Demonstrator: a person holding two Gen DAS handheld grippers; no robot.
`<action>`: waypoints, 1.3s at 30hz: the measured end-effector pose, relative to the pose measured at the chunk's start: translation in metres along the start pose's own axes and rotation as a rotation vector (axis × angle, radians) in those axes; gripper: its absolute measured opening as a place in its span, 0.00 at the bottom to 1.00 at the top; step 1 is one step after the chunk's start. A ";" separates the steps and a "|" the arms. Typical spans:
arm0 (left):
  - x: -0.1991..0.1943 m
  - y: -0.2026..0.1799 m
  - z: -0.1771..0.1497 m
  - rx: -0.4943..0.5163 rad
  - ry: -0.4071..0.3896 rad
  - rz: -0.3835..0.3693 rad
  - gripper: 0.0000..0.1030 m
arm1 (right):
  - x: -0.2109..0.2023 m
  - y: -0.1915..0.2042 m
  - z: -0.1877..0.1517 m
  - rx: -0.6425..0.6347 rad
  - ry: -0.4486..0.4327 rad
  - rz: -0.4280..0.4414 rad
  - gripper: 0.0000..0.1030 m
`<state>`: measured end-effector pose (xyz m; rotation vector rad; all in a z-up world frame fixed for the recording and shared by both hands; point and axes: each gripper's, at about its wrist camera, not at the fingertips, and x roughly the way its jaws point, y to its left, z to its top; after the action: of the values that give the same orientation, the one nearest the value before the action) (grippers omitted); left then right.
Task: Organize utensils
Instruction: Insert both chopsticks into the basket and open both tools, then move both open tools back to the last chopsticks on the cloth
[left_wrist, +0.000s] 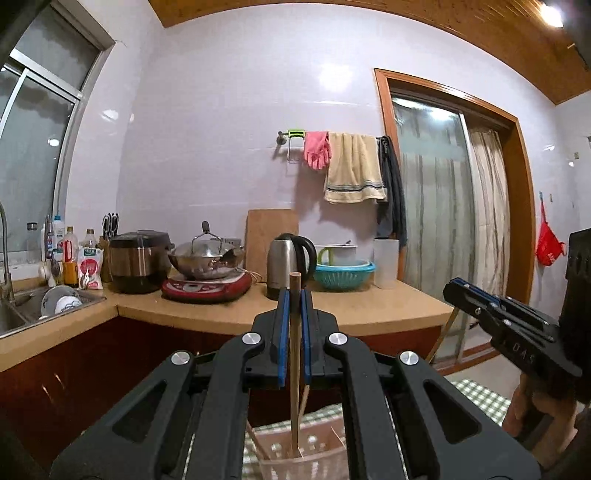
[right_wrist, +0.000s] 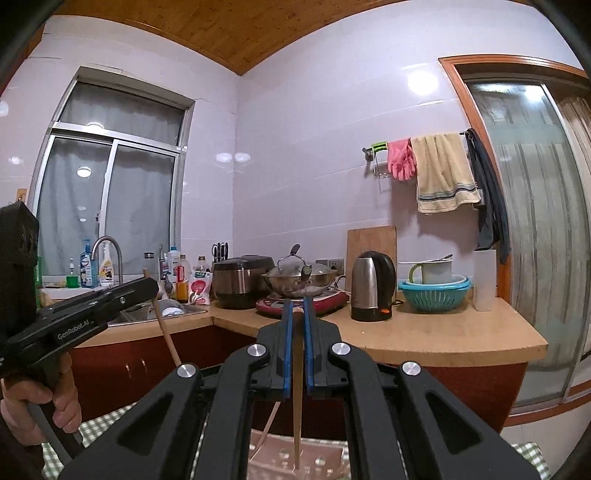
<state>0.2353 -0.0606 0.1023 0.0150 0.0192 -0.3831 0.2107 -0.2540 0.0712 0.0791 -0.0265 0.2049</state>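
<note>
left tongs (left_wrist: 294, 295) clamping chopstick (left_wrist: 294, 354), open air above basket rim (left_wrist: 266, 459)

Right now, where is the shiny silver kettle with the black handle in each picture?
Left wrist view: the shiny silver kettle with the black handle stands on the wooden counter just above the middle, right behind the gripped stick.
Right wrist view: the kettle stands right of the middle, on the same counter.
Shared landmark: the wooden cutting board leaning on the wall behind it.
</note>
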 end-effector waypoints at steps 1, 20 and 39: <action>0.007 -0.001 -0.002 0.005 0.000 0.007 0.06 | 0.007 -0.001 -0.002 -0.001 0.005 -0.003 0.06; 0.068 0.011 -0.105 0.006 0.239 0.044 0.09 | 0.061 -0.013 -0.092 0.047 0.241 -0.026 0.07; 0.009 0.010 -0.106 -0.058 0.246 0.072 0.59 | 0.008 -0.005 -0.080 0.050 0.213 -0.077 0.45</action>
<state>0.2459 -0.0527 -0.0039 0.0051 0.2717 -0.3065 0.2206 -0.2513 -0.0090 0.1076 0.1938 0.1366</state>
